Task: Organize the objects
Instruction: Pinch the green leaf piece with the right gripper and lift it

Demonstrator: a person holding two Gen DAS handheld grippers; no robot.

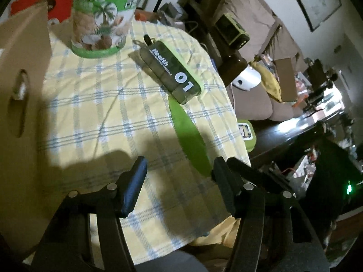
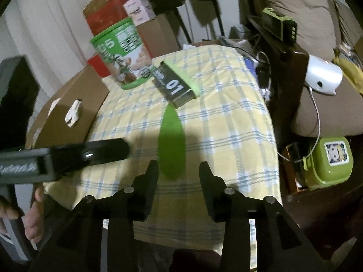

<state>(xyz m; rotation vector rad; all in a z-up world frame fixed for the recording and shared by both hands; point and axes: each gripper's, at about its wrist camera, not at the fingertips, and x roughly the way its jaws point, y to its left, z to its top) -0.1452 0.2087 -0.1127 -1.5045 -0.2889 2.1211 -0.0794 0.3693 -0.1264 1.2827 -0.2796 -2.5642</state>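
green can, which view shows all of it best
The right wrist view: the whole green can shows there, lid to base, standing on the checked cloth. The left wrist view crops the can's top at the frame edge.

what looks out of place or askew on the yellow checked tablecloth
The dark translucent box marked 01 lies skewed to the cloth's checks, and its flat green lid-like strip lies loose in front of it. The green-lidded snack canister stands upright. Nothing is spilled.

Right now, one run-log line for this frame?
left gripper: open, empty | right gripper: open, empty | green strip: flat on tablecloth | dark case: beside canister
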